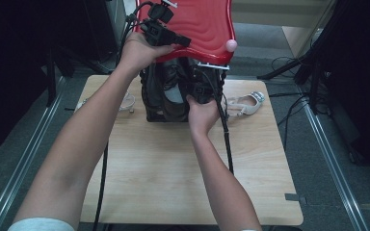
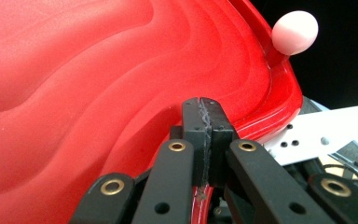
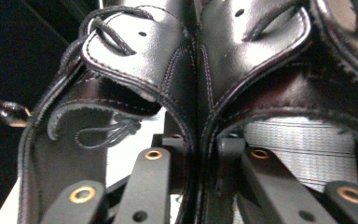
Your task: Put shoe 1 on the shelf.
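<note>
Two grippers: left gripper [image 1: 185, 42] clamped tight on the rim of the red tray [image 1: 207, 24]; right gripper [image 3: 196, 154] has its jaws around the meeting edges of the black boots [image 3: 196, 70], pads seemingly pressing the leather.
Rack: dark frame [image 1: 150, 103] at the table's [image 1: 173, 168] far edge, under the lifted tray, holding the boots.
Boots: two, side by side, touching.
Sandals: two pale ones, one [image 1: 245, 103] right of the rack, one [image 1: 125, 102] left.
Pink ball: one [image 2: 295, 31] at the tray's corner.
Hidden: boot soles and rack base.

White sandal [image 1: 244, 103] on wooden table [image 1: 173, 168], right of black rack; second pale sandal [image 1: 125, 102] at left; cables on floor.
</note>
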Demonstrator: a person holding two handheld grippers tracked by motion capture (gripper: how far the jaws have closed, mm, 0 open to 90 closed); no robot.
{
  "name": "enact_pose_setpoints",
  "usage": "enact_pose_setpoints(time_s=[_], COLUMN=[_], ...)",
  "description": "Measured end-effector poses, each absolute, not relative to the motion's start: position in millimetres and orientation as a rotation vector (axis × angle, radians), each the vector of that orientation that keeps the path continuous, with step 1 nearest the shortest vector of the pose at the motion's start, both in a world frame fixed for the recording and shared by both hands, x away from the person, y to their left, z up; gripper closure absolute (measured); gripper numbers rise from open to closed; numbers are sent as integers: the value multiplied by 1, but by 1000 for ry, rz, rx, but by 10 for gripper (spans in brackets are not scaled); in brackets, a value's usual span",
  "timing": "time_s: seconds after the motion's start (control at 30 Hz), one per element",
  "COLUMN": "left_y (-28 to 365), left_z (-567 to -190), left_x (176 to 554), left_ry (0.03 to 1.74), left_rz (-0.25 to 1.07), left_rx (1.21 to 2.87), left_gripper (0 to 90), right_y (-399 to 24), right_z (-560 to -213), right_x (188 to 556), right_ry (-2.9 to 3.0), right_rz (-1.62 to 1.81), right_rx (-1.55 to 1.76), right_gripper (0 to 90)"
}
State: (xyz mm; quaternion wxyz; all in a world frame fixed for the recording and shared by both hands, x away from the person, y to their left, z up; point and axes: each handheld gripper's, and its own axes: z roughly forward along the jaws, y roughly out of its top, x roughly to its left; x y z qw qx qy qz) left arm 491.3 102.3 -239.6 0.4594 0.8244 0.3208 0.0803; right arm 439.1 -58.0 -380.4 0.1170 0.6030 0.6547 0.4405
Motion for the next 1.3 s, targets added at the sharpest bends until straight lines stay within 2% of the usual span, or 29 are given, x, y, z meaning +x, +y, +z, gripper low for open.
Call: enact_pose_setpoints(time_s=[0.07,0.7,1.07,1.3], left_y=[103,105,105,105], left_z=[-240,-241,-241,-241], left_x=[492,492,493,493], left_ry=[786,788,790,789], left_rz=[200,191,189,188], left_rx=[2031,2022,2020,2020], left_gripper=[900,900,900,899], right_y=[-55,-71,-91,-103], right_z=[-381,-376,-366,-362], right_x=[439,431,401,373], right_ry=[1954,2034,2040,2161], right_rz=[1294,1431,1516,1532], right_rx=[1738,1605,1486,1371], right_gripper=[728,610,602,658])
